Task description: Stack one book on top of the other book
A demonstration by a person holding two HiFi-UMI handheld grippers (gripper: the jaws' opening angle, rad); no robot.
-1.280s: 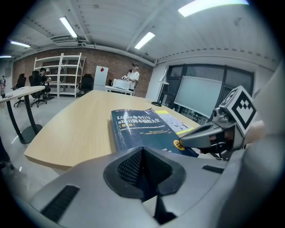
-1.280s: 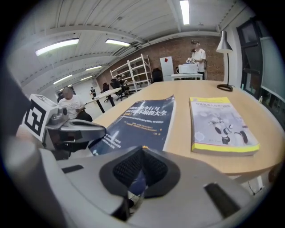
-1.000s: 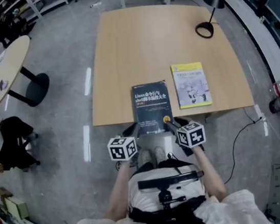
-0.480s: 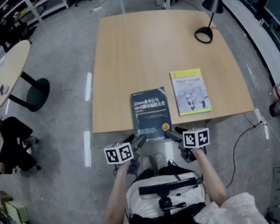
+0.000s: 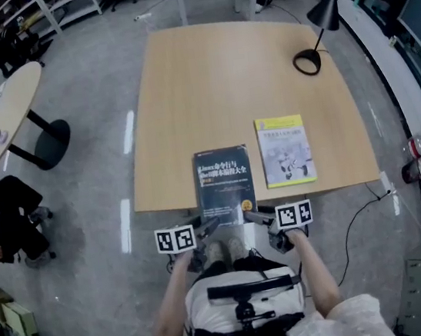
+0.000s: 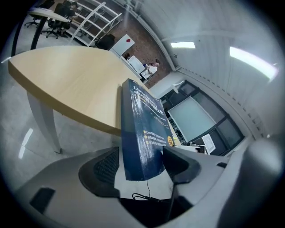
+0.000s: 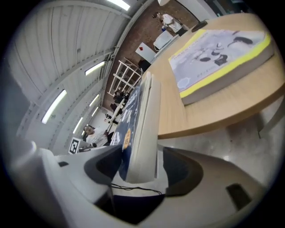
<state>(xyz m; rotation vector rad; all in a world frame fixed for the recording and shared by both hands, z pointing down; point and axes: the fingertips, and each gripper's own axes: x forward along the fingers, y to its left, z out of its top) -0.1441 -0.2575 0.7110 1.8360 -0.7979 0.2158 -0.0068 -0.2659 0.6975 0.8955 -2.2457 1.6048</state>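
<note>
Straddling the near end of the dark blue book (image 5: 224,183), both grippers are lined up for a pickup, but the stacking itself has not started. The book lies flat on the wooden table (image 5: 221,76), its near end hanging out past the front edge toward the person. The yellow book (image 5: 285,150) lies flat just to its right, near but apart, with a strip of bare tabletop between the two (so neither cover carries anything yet).

The left gripper (image 6: 137,162) has just been opening its jaws. They stand wide with the book's near left corner between them. One jaw shows a clear gap to the book while the other sits close by the cover, so I judge this as bracketing, not clamping. The right gripper (image 7: 140,167) has likewise just been opening wider, with the near right corner, page edges showing, between its jaws. A thin gap shows on the page side, and no squeeze is evident.

As for progress, I judge only the approach as done: the grippers are in place around one book. All the real work is left: close both grippers on the blue book, lift it off the table, carry it rightward over the yellow one, set it down squarely, and let go. With the grip at one end only, the far end may sag or swing on the lift.
</note>
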